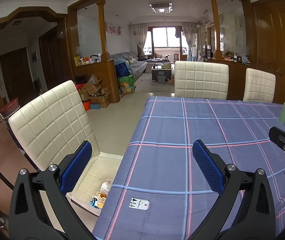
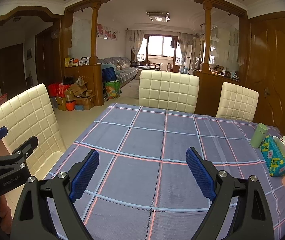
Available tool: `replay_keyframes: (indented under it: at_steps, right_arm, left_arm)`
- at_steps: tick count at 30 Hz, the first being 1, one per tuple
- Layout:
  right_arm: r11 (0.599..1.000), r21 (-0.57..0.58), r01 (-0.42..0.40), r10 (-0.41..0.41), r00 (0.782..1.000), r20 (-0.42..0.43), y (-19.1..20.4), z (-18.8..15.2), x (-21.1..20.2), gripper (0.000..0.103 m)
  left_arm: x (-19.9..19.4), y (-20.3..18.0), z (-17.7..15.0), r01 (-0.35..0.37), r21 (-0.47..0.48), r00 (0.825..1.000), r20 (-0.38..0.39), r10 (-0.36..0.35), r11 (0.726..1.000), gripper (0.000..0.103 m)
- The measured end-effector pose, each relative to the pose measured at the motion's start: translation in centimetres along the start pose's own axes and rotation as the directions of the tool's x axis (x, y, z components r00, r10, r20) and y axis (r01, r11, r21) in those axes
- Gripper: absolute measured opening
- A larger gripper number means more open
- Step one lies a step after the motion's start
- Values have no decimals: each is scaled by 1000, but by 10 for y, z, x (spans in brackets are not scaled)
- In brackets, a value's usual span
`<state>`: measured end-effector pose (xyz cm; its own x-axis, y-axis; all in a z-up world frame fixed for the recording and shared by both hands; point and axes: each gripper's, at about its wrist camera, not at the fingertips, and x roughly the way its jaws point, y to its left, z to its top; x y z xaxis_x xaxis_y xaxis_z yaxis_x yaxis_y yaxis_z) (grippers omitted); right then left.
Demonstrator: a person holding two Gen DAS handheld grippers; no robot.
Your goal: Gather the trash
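1. A dining table (image 2: pixel 162 140) draped in a blue cloth with pink and pale-blue checks fills the foreground of both wrist views, with the living room open beyond it.
2. Three cream quilted chairs ring the table: one at its left side (image 1: pixel 50 120), one at the far end (image 1: pixel 201 80), and one toward the far right corner (image 1: pixel 260 85).
3. Your left gripper (image 1: pixel 142 166) is held level above the table's near left corner, pointing down the room; its blue-padded fingers (image 1: pixel 76 164) stand wide apart with nothing between them.
4. Your right gripper (image 2: pixel 142 172) hangs over the middle of the cloth, likewise aimed forward, its fingers (image 2: pixel 200 174) spread wide and holding nothing.
5. The two grippers sit side by side, each catching the other at the edge of its own view.
6. A pale tray (image 1: pixel 94 172) rests on the seat of the left chair, just beside the table edge.
7. The trash (image 1: pixel 100 195), a small heap of crumpled wrappers, lies in the tray's near corner, below and between your left gripper's fingers in that view.
8. A beaded turquoise box (image 2: pixel 275 158) and a green cup (image 2: pixel 259 135) stand at the table's right edge.
9. A small white tag (image 1: pixel 139 203) lies on the cloth near the left gripper.
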<state>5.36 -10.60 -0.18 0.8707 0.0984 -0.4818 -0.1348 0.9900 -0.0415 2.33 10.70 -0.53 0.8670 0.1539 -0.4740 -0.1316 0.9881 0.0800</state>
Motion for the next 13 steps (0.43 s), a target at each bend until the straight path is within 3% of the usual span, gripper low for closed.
replay_keyframes:
  at_steps: [13]
  right_arm:
    - [1000,-3,-2,2,1000,-2,0,-1,0,86]
  left_arm:
    - [1,2,0,-10,-10,1000,-8,10,1000,99]
